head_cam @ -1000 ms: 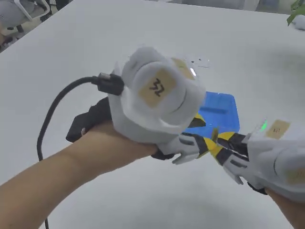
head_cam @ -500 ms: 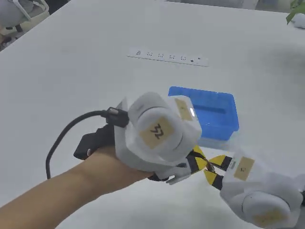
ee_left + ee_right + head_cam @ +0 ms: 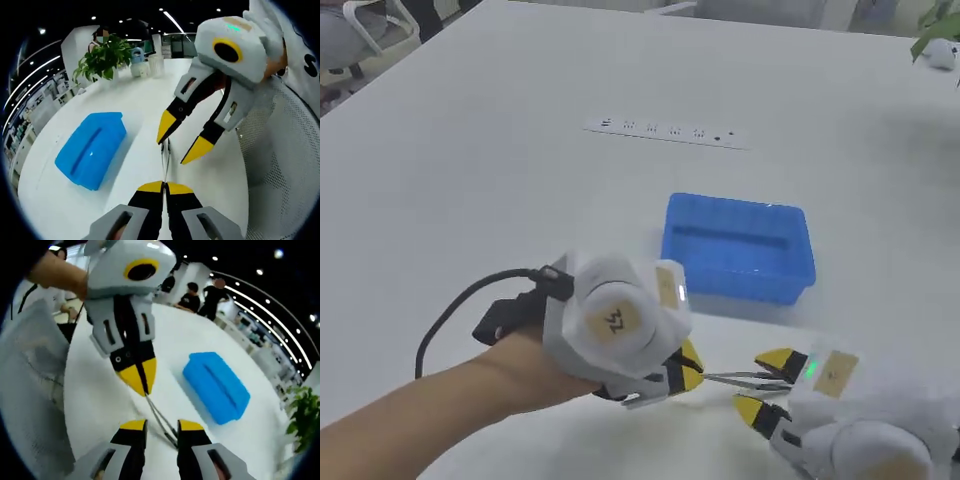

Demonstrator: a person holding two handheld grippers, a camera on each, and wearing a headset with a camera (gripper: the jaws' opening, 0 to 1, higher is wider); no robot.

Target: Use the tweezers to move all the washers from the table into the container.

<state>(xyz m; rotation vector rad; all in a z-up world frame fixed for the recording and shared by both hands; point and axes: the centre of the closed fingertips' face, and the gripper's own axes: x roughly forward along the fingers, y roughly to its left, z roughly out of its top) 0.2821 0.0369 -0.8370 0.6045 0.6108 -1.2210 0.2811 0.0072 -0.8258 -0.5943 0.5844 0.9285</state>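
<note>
— How does the left gripper (image 3: pixel 688 368) stand?

— Its two yellow-tipped jaws are pressed together on one end of the tweezers (image 3: pixel 745 378), which stick out level from it toward the right.

— And the right gripper (image 3: pixel 762 383)?

— Its jaws are spread well apart, and it faces the left one tip to tip, near the front edge of the white table (image 3: pixel 520 150). The free end of the tweezers reaches into the gap between those jaws (close beside one of them, though I cannot tell whether metal meets jaw).

— Is anything gripped in the tweezers?

— Too thin and too small to tell.

— Where is the container (image 3: pixel 735 275)?

— It is a blue rectangular tub standing on the table just beyond both grippers, on the far side, apart from them and from the tweezers. Farther off still, a white power strip (image 3: pixel 665 130) lies flat across the table.
</note>
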